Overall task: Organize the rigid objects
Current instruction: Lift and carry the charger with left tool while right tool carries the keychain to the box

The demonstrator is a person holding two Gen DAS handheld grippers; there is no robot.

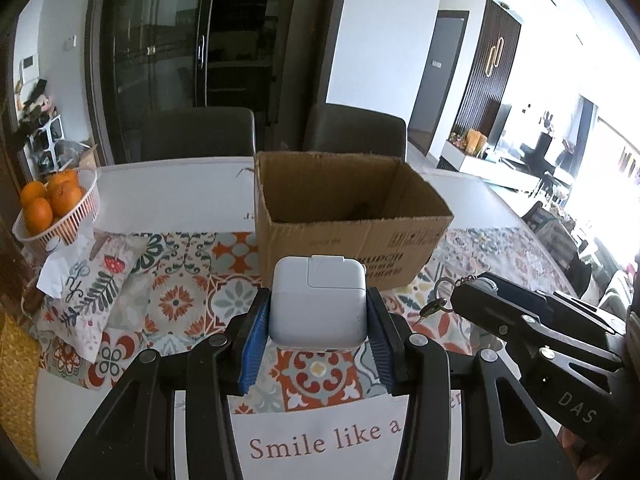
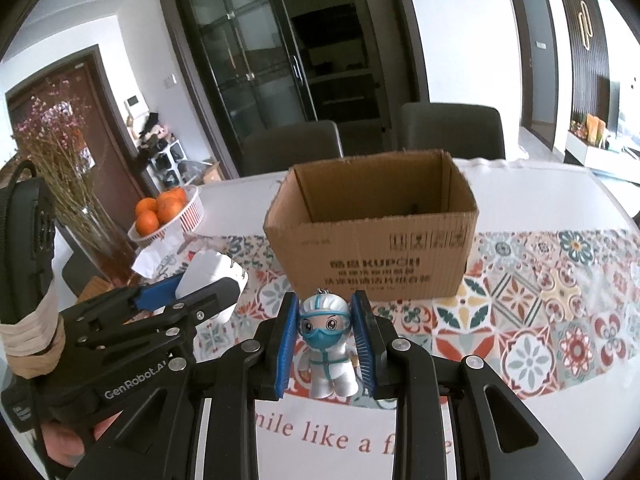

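Note:
My left gripper (image 1: 318,312) is shut on a white square power adapter (image 1: 318,304), held above the patterned table runner in front of the open cardboard box (image 1: 344,240). My right gripper (image 2: 325,336) is shut on a small figurine keychain (image 2: 326,344) in a white suit with blue mask and goggles, also in front of the box (image 2: 372,256). In the left wrist view the right gripper (image 1: 472,292) shows at the right, with the keychain's ring and chain (image 1: 444,284) hanging out of it. In the right wrist view the left gripper (image 2: 208,280) shows at the left with the adapter (image 2: 212,276).
A white basket of oranges (image 1: 60,208) stands at the table's left, with a patterned tissue pouch (image 1: 88,292) in front of it. A vase of dried flowers (image 2: 80,208) stands further left. Two dark chairs (image 1: 200,132) are behind the table. The box stands on the runner (image 2: 540,300).

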